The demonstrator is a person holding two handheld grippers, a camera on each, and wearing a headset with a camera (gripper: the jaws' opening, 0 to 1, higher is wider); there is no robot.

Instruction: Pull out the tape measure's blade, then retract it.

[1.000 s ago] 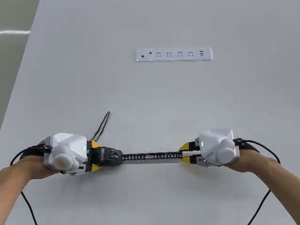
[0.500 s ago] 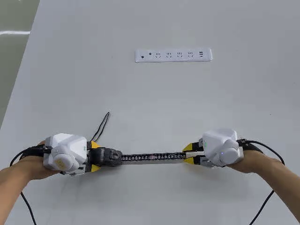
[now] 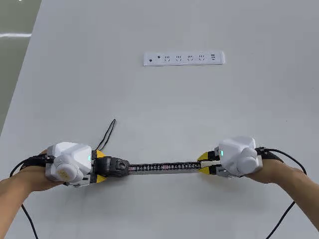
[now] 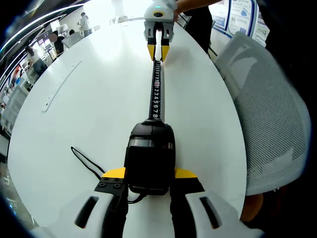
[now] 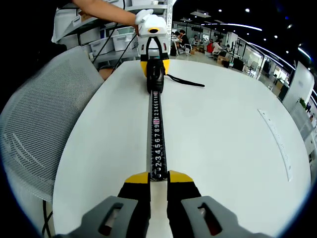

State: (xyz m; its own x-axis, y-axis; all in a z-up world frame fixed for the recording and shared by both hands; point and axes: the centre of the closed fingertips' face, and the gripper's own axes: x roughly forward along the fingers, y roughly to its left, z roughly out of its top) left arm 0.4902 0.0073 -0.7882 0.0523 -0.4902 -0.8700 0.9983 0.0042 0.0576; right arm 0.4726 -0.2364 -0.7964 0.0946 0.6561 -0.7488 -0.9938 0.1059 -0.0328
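My right gripper (image 3: 204, 163) had drawn further right, lengthening the blade (image 3: 162, 167) pinched at its tip. My left gripper (image 3: 101, 166) clamped the tape measure (image 3: 114, 166) low over the table (image 3: 164, 109). The blade ran straight between them, left to right.

I'm in an open-plan office. My right gripper view has people (image 5: 184, 35) top centre and a mesh chair (image 5: 34, 119) left.

The left gripper (image 3: 102, 166) and right gripper (image 3: 203, 163) have white, faceted housings, each with a small green light. Their jaws are black with yellow tips. A black cable (image 3: 286, 219) trails behind each.
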